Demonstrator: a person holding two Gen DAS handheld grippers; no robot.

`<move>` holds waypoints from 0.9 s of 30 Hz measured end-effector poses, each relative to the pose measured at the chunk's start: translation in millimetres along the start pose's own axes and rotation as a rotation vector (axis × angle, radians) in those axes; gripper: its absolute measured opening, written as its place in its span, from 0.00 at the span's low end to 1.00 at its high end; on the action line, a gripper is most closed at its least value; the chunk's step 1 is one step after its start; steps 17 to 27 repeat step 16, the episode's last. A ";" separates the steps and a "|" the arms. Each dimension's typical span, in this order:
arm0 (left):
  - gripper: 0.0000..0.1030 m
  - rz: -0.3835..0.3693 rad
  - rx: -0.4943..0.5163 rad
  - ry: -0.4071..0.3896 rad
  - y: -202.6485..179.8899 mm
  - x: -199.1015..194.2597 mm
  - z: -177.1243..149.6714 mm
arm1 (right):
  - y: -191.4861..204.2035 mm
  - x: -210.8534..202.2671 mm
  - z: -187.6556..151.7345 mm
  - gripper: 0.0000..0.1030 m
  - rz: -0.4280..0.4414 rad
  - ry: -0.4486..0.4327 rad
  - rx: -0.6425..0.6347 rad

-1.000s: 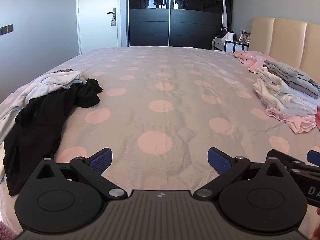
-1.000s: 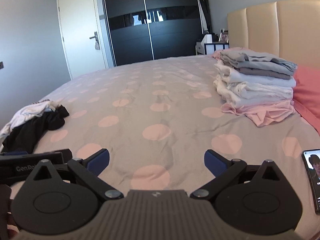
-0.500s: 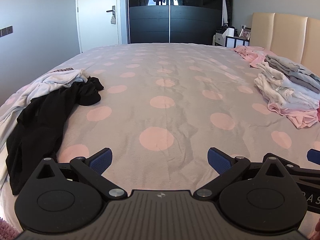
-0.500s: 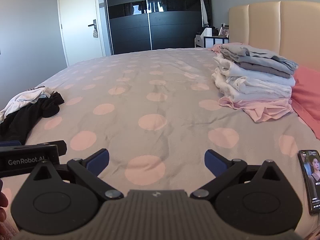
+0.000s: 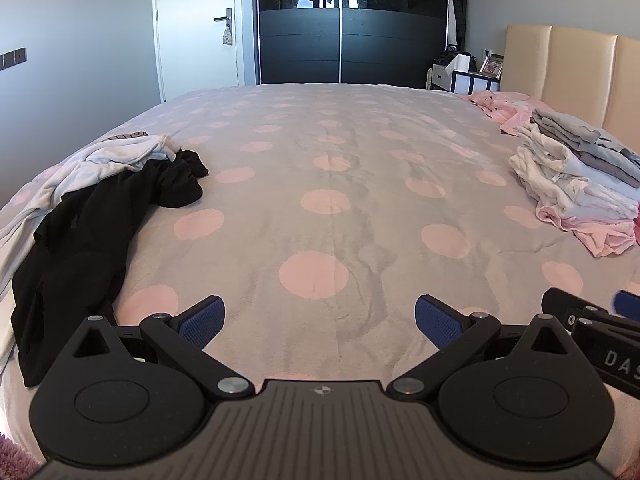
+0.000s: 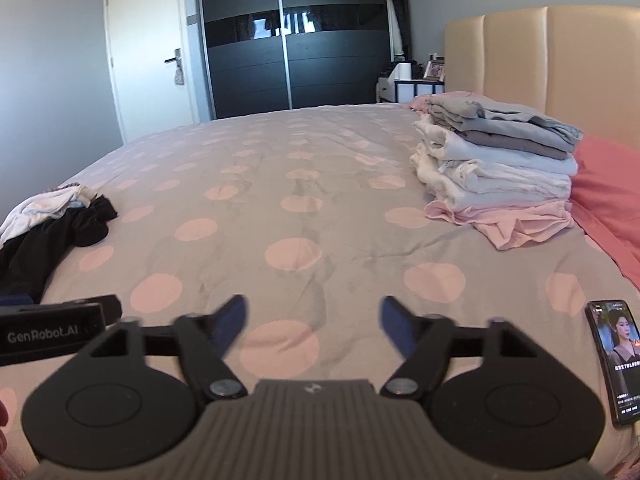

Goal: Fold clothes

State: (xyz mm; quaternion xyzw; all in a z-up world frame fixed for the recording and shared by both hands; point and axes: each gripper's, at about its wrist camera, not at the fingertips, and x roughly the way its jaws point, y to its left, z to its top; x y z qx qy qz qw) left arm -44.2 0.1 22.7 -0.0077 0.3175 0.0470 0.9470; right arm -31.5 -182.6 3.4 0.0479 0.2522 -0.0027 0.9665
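Unfolded heap left on bed, stack right.

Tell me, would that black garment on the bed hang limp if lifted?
Probably: the black garment lies crumpled in soft folds, so it would likely droop. It looks thin, so probably light. A white garment overlaps it and might drag along.

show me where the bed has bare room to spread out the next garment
The widest bare patch is the middle of the grey, pink-dotted bedspread, between the crumpled black and white unfolded clothes and the tall stack of folded clothes. It is crowded by the headboard; a black smartphone lies at the near edge below the stack.
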 end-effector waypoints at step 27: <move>1.00 -0.005 -0.005 -0.031 4.9 -3.5 0.3 | -3.9 4.9 -0.7 0.99 -0.006 0.036 0.024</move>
